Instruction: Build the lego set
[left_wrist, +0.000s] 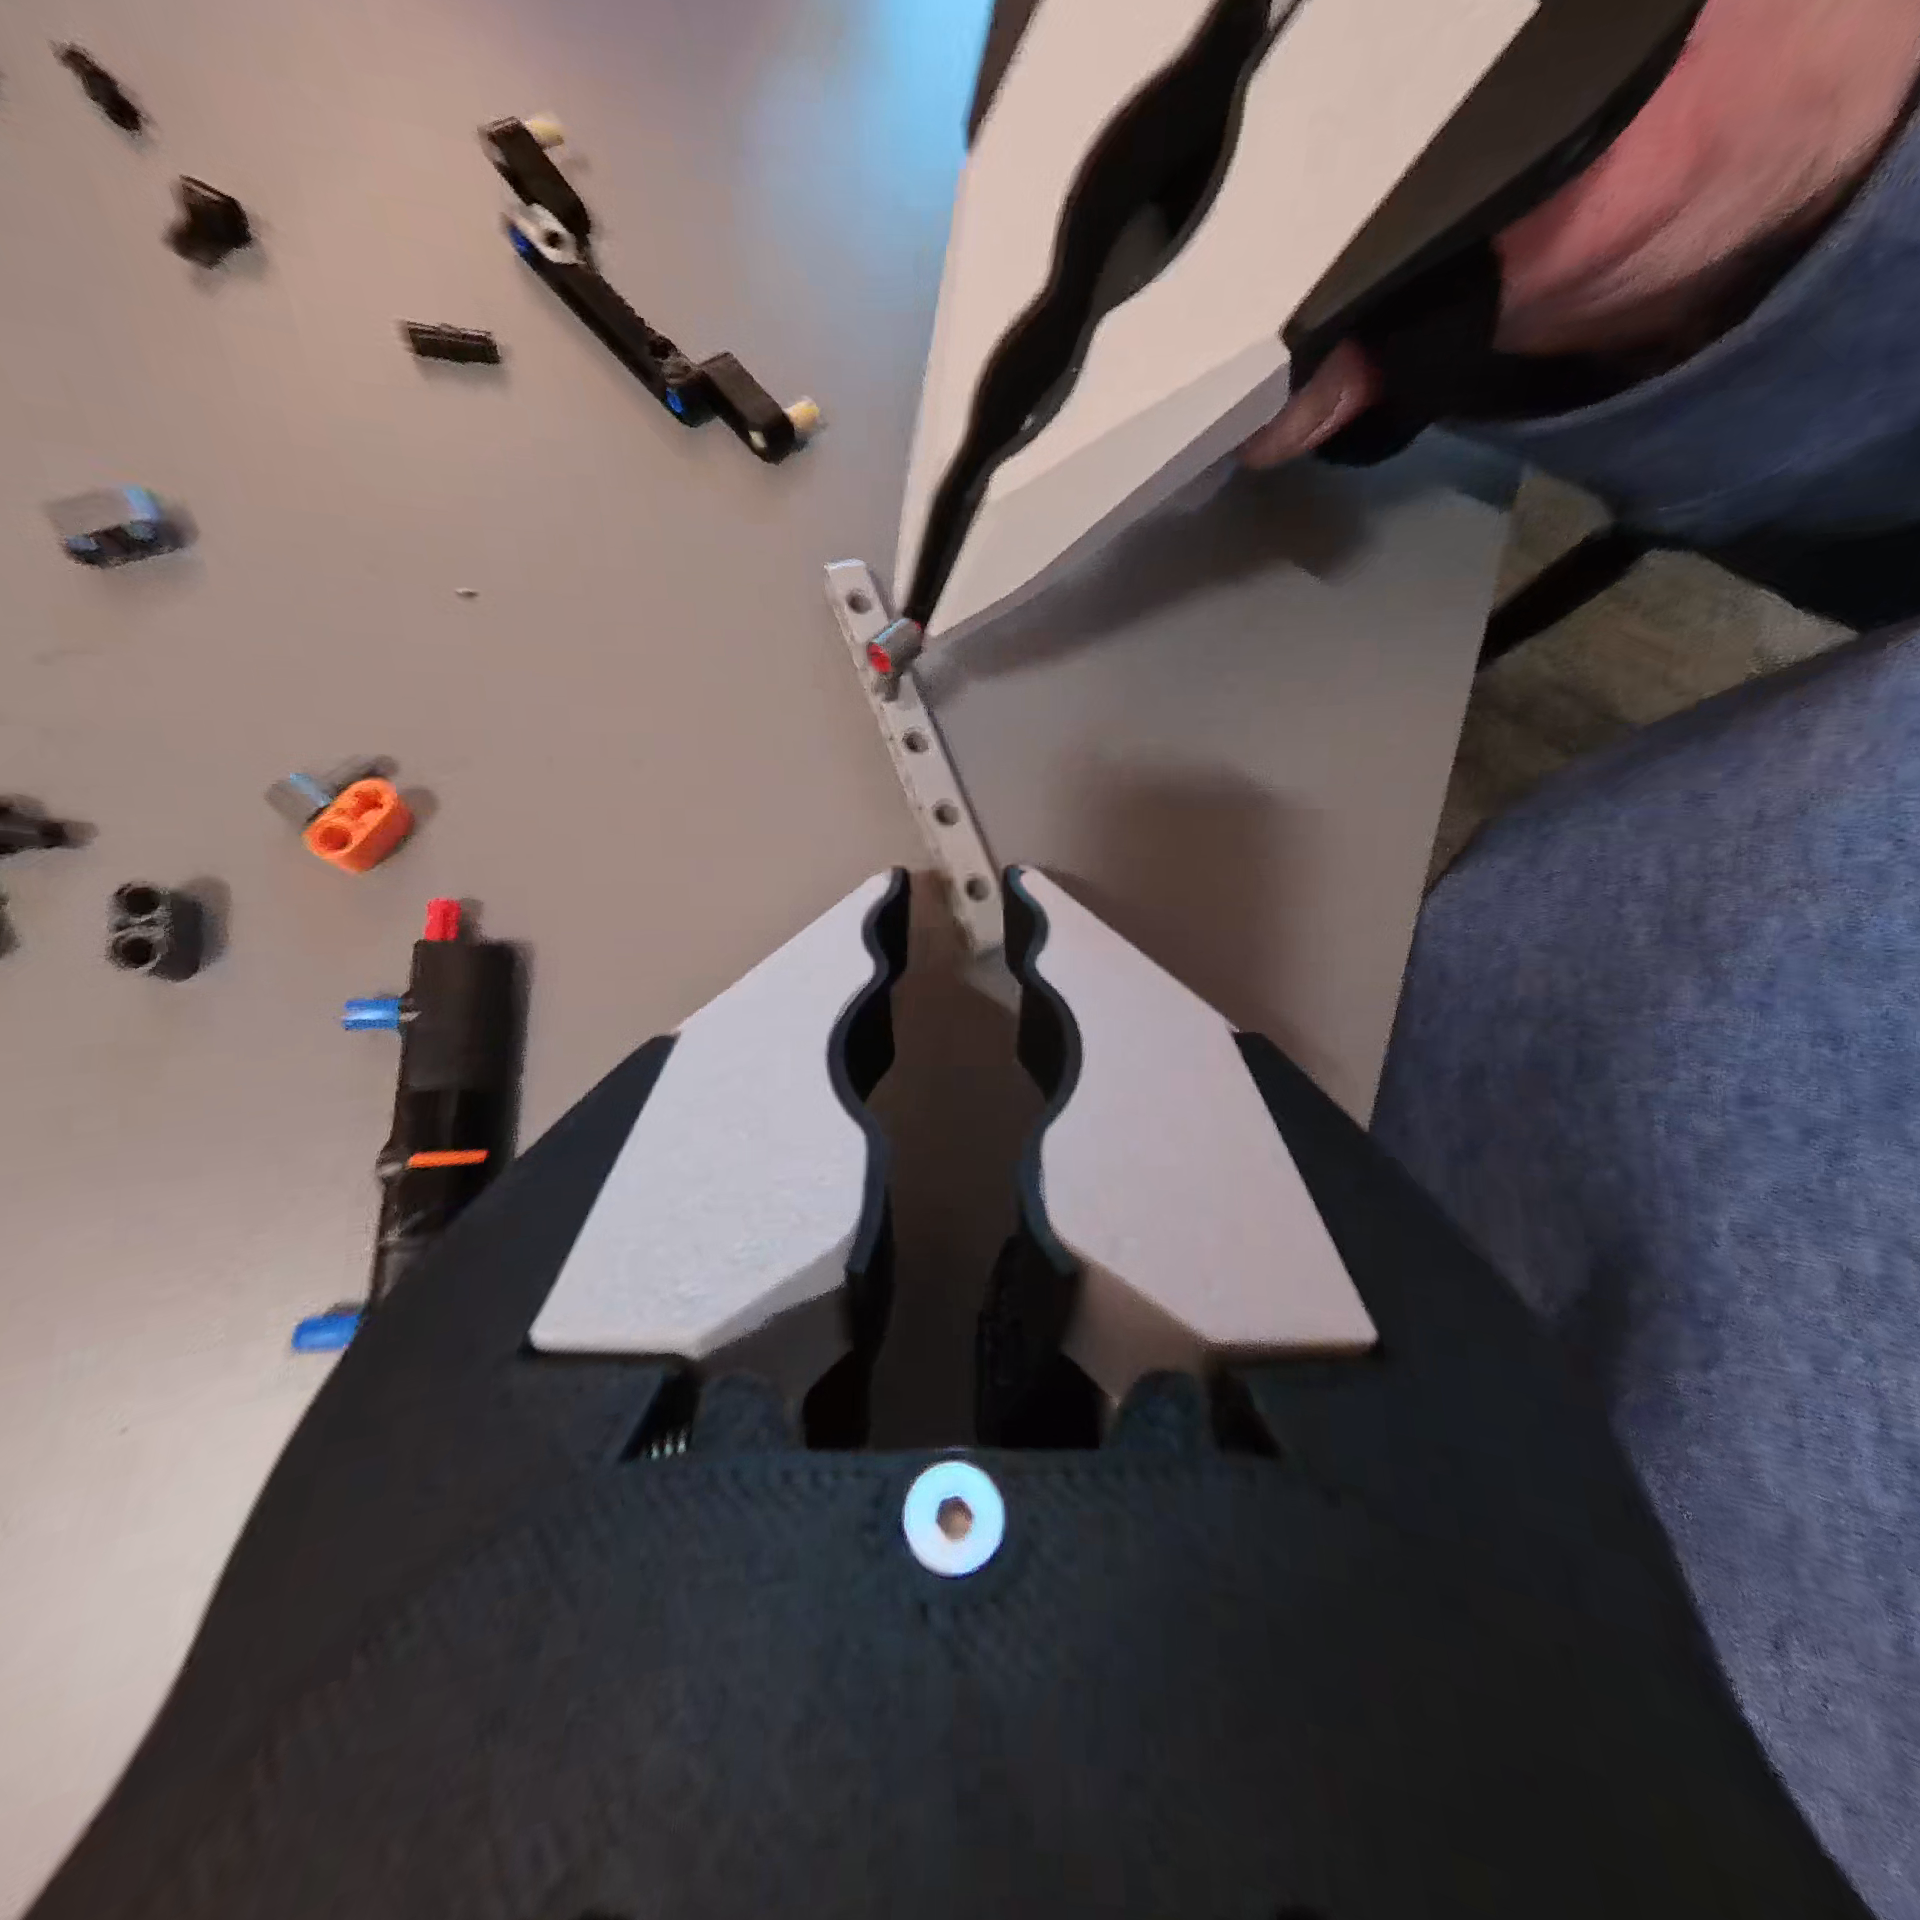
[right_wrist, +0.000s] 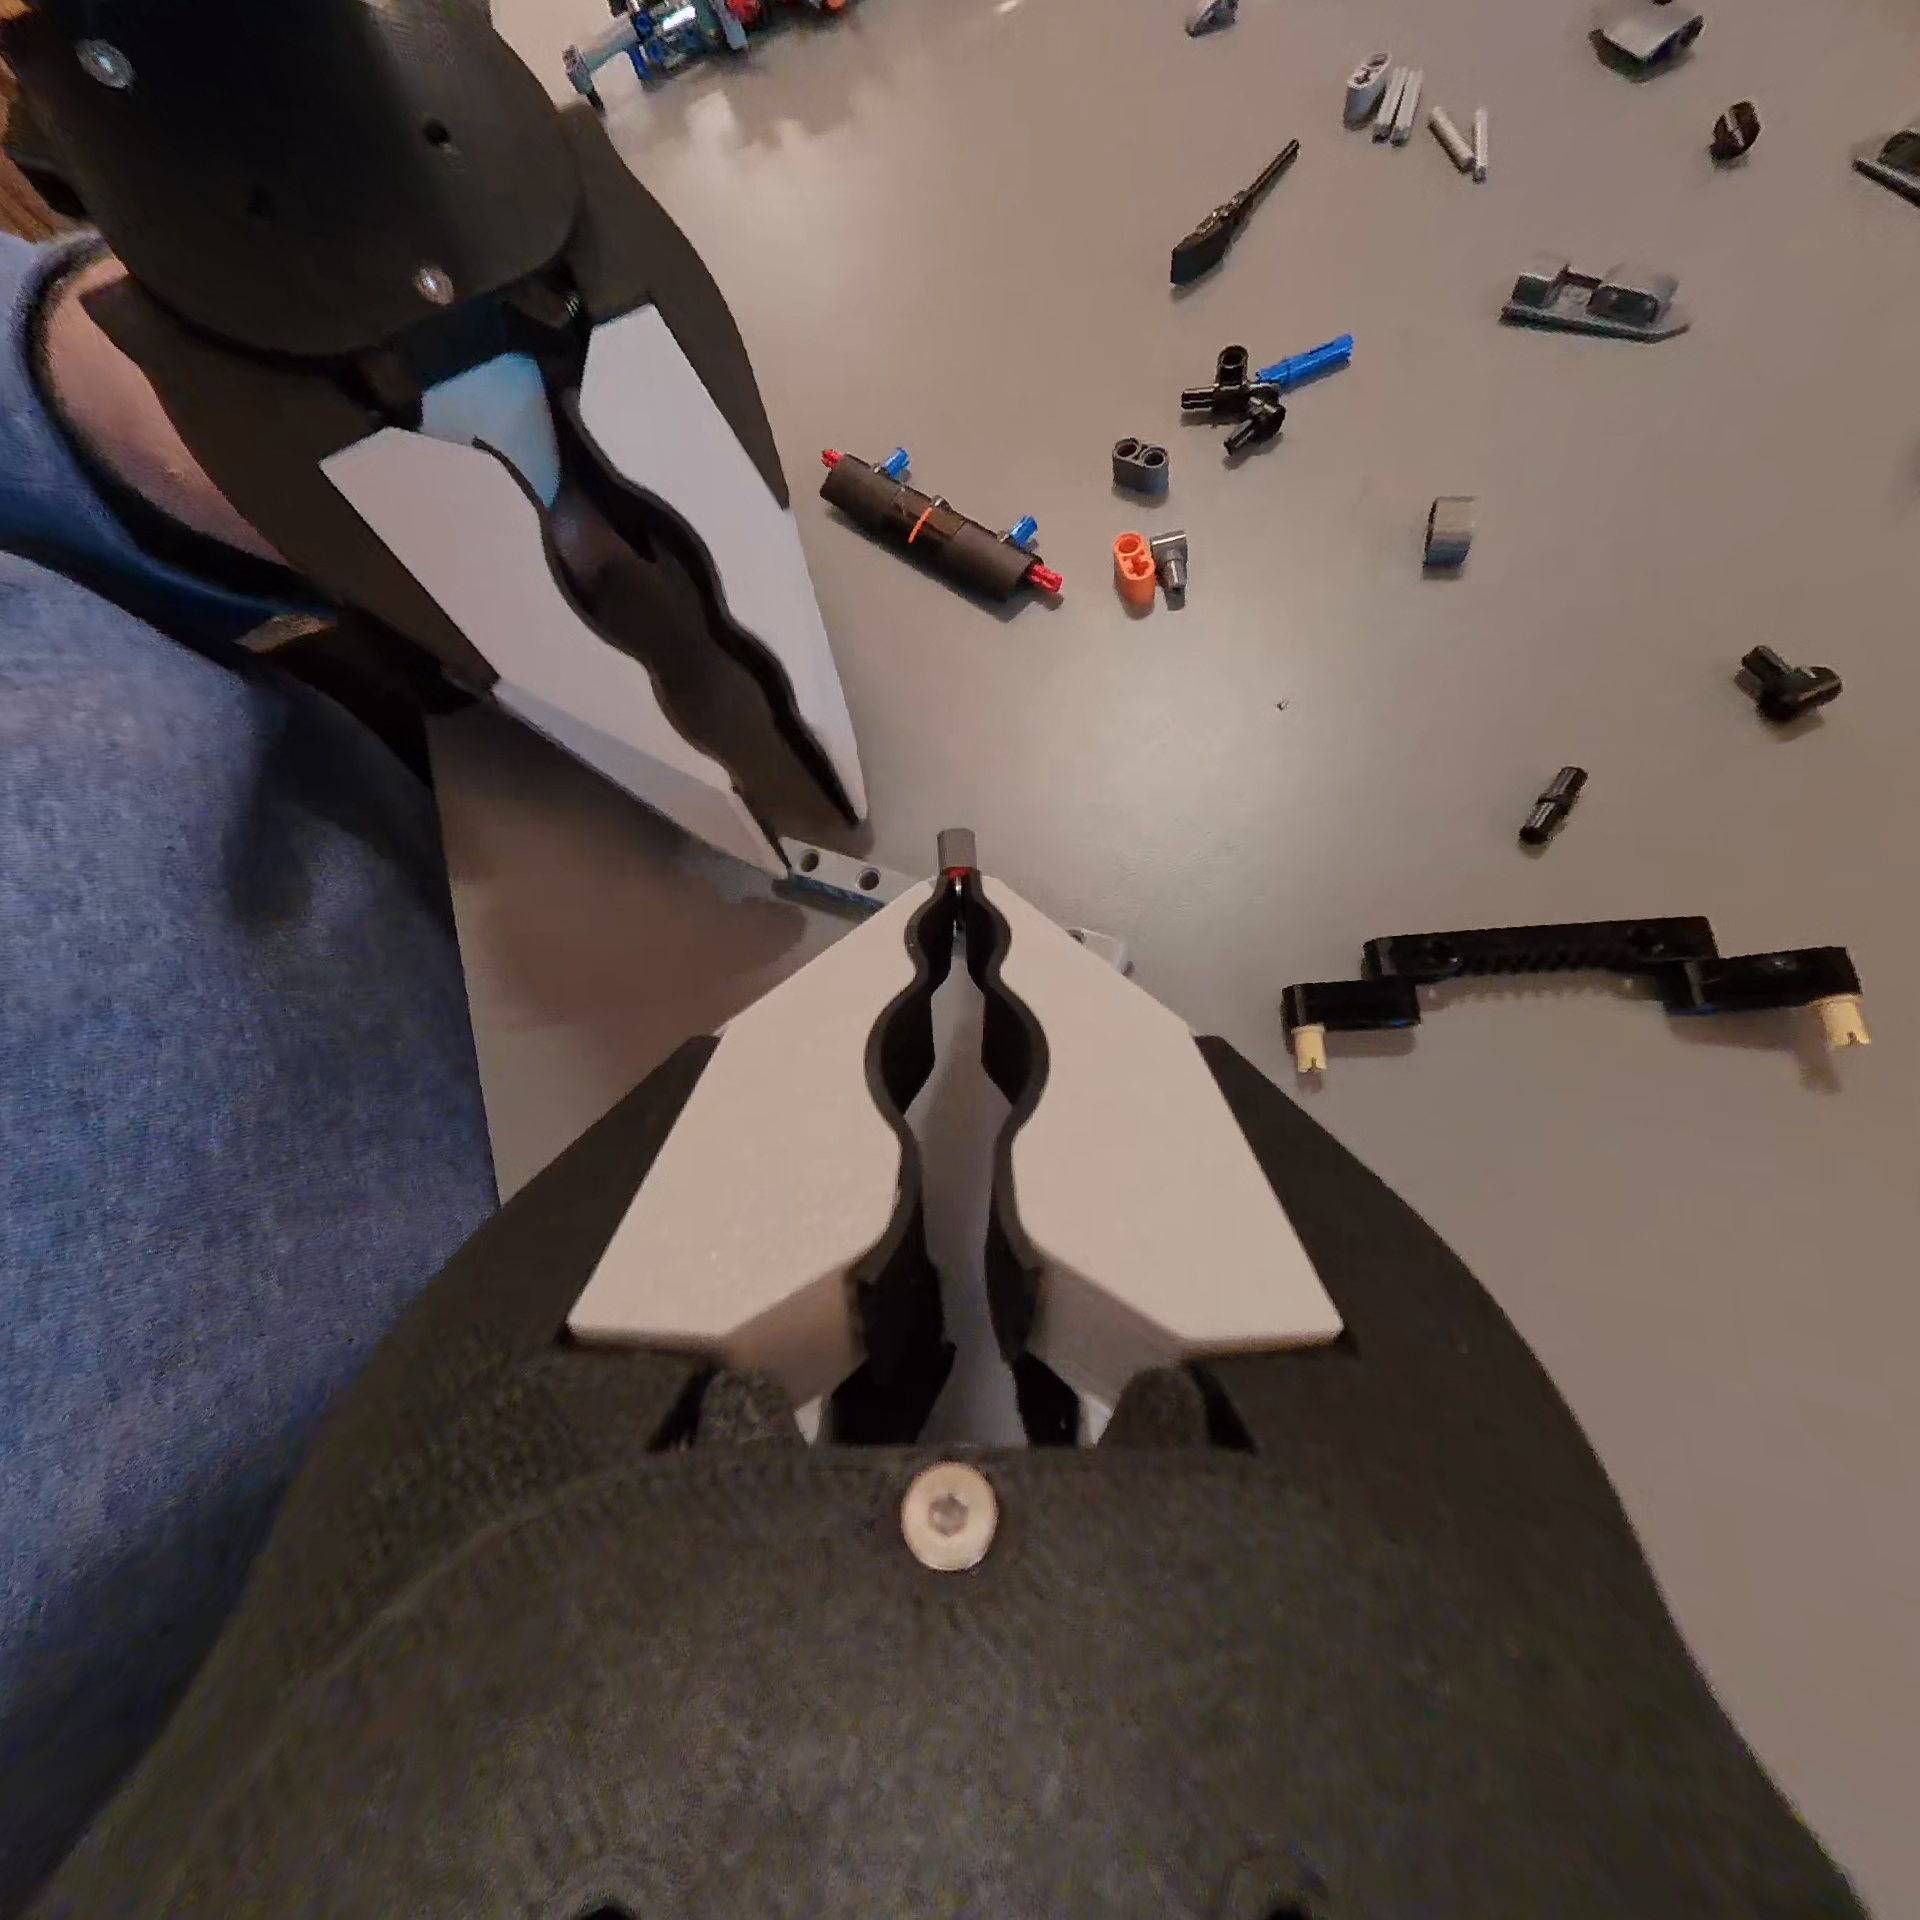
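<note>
A grey beam with holes (left_wrist: 914, 743) lies near the table edge. Its near end sits between my left gripper's (left_wrist: 956, 894) tips, against the right finger, with a gap to the left pad. That gripper is open. In the right wrist view it (right_wrist: 816, 836) stands at the beam's end (right_wrist: 831, 871). My right gripper (right_wrist: 956, 894) is shut on a small grey-and-red pin (right_wrist: 954, 852), which it holds at the beam's middle. In the left wrist view its tips (left_wrist: 916, 621) hold the pin (left_wrist: 894, 644) against a hole near the beam's far end.
Loose parts lie on the grey table (right_wrist: 1143, 779): a black rack assembly with tan pins (right_wrist: 1558, 971), a black cylinder with red and blue pins (right_wrist: 935, 530), an orange connector (right_wrist: 1130, 566). The table edge (left_wrist: 1455, 779) and a person's blue-clad leg (left_wrist: 1662, 1143) are close by. The gap from one gripper's tips to the other's is roughly 5 centimetres.
</note>
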